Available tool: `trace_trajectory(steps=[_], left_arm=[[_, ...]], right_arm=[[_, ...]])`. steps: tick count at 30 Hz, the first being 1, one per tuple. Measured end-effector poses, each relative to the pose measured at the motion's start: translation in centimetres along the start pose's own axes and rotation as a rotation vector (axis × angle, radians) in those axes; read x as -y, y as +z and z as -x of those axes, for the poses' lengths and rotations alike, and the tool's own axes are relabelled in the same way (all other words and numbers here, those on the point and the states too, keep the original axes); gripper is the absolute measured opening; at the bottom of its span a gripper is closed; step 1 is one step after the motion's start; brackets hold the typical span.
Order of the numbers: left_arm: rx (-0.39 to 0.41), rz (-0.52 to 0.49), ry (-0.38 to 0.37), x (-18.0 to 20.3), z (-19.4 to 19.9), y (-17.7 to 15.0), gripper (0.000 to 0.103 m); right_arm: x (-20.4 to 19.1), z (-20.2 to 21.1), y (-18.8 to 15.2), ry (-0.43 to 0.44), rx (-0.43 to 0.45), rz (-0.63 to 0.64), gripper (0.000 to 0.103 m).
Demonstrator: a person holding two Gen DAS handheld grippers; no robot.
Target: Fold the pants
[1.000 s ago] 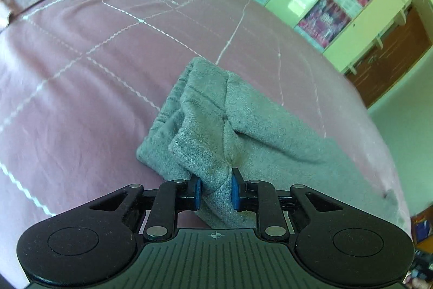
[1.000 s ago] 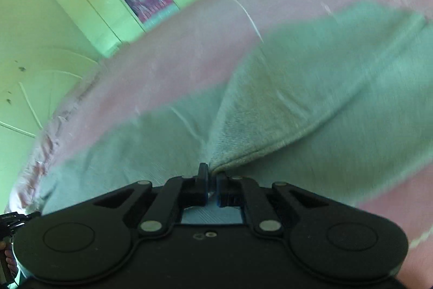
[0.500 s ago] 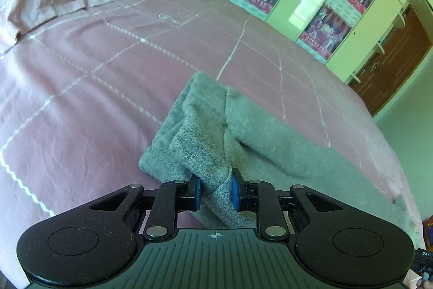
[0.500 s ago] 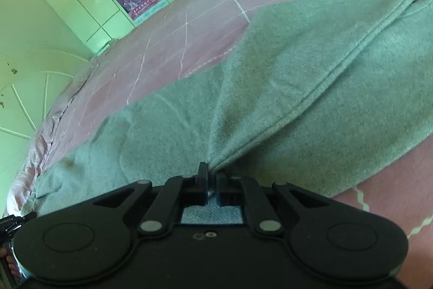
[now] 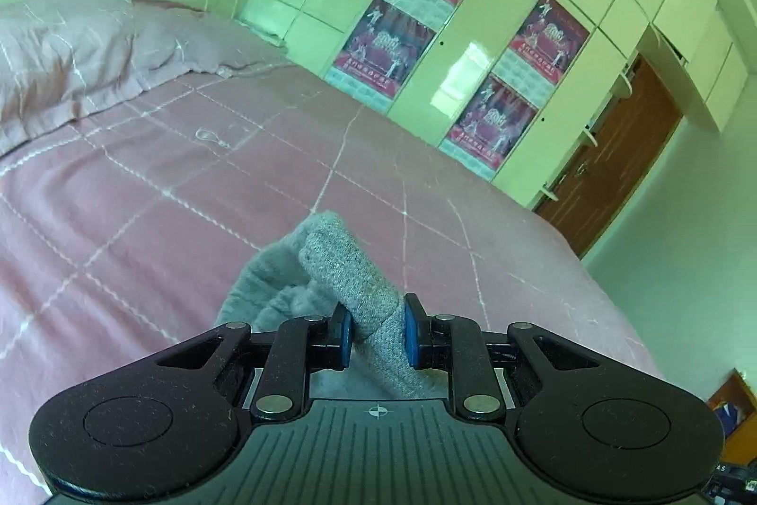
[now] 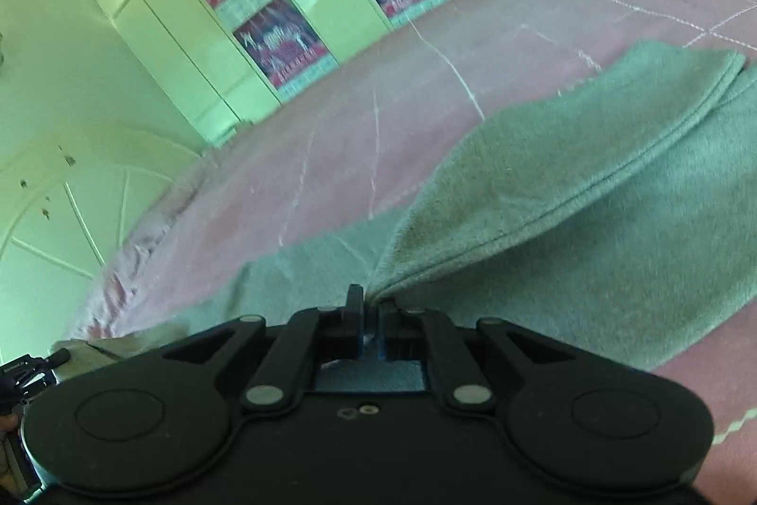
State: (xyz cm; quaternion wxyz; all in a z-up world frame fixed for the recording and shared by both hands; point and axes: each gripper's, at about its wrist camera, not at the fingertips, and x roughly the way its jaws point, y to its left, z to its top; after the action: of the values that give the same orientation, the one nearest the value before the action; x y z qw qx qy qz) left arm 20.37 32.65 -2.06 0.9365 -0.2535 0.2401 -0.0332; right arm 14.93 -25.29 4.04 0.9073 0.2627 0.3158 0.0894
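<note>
Grey pants (image 6: pixel 591 221) lie on a pink bed (image 5: pixel 189 197). My left gripper (image 5: pixel 377 334) is shut on a thick bunch of the pants' ribbed waistband (image 5: pixel 350 273) and holds it lifted above the bed; the rest of the garment hangs below, out of that view. My right gripper (image 6: pixel 371 311) is shut on a thin edge of the pants, and from it a fold with a stitched seam (image 6: pixel 615 183) stretches up to the right over the lower grey layer.
A pink pillow (image 5: pixel 71 55) lies at the bed's head on the left. White wardrobe doors with red posters (image 5: pixel 426 8) stand beyond the bed. A brown door (image 5: pixel 615 155) is at the right. The bed's edge (image 5: pixel 591 268) drops off at the right.
Both grippers have risen with the pants. In the left wrist view the waistband has lifted off the bed and less cloth shows. The right gripper's fold is pulled up and tauter.
</note>
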Motion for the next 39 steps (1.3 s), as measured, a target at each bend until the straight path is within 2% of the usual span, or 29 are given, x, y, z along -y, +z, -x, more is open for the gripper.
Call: trace_trajectory(steps=[2, 3, 4, 7, 12, 16, 17, 18, 19, 20, 21, 22, 26, 28, 32, 36, 39], left_arm=[[-0.154, 0.050, 0.078, -2.5, -2.0, -1.2, 0.022], [-0.209, 0.059, 0.109, -3.5, -2.8, -2.2, 0.022], [-0.231, 0.050, 0.118, -3.9, -3.1, -2.9, 0.022], [-0.197, 0.094, 0.100, -4.5, -2.5, -3.7, 0.022], [-0.174, 0.059, 0.103, -3.5, -1.8, -3.8, 0.022], [-0.206, 0.011, 0.135, -3.4, -2.1, -4.2, 0.022], [-0.195, 0.009, 0.134, -3.2, -1.8, -4.1, 0.027], [-0.186, 0.003, 0.138, -2.8, -1.5, -3.9, 0.032], [-0.177, -0.010, 0.152, -2.4, -0.9, -3.8, 0.051], [-0.163, -0.030, 0.186, -1.9, -0.3, -3.8, 0.079], [-0.140, -0.057, 0.229, -1.3, 0.4, -3.7, 0.088], [-0.115, -0.086, 0.254, -0.7, 1.2, -3.8, 0.091], [-0.072, -0.121, 0.302, 2.4, 3.5, -4.8, 0.091], [-0.067, -0.145, 0.293, 4.8, 3.6, -5.8, 0.091], [-0.105, -0.171, 0.258, 10.6, 1.4, -8.7, 0.092], [-0.139, -0.199, 0.290, 15.1, -2.3, -12.6, 0.092], [-0.162, -0.269, 0.332, 17.5, -3.9, -14.5, 0.093]], right_arm=[[0.6, -2.2, -1.1, -0.062, -0.130, 0.010, 0.000], [1.0, -2.8, -1.7, -0.079, -0.161, 0.002, 0.000], [1.2, -2.7, -1.9, -0.071, -0.149, -0.008, 0.000], [0.9, -2.5, -1.6, -0.071, -0.138, 0.004, 0.000], [0.9, -1.6, -1.8, -0.057, -0.110, 0.003, 0.000], [1.5, -2.7, -2.0, -0.071, -0.149, -0.023, 0.000], [1.6, -2.4, -1.9, -0.065, -0.141, -0.040, 0.000], [1.7, -1.9, -1.6, -0.060, -0.126, -0.060, 0.006], [1.8, -1.2, -1.4, -0.060, -0.105, -0.070, 0.015], [1.9, -0.6, -1.2, -0.067, -0.088, -0.077, 0.020], [2.2, 0.0, -0.9, -0.072, -0.075, -0.091, 0.020], [2.6, 0.7, -0.7, -0.072, -0.063, -0.109, 0.020], [4.3, 3.3, 0.2, -0.095, 0.011, -0.163, 0.020], [5.2, 4.4, 0.6, -0.114, 0.050, -0.175, 0.020], [7.5, 5.5, 1.6, -0.156, 0.106, -0.227, 0.020], [10.0, 5.4, 2.7, -0.187, 0.145, -0.281, 0.020], [12.9, 5.0, 3.9, -0.188, 0.169, -0.369, 0.020]])
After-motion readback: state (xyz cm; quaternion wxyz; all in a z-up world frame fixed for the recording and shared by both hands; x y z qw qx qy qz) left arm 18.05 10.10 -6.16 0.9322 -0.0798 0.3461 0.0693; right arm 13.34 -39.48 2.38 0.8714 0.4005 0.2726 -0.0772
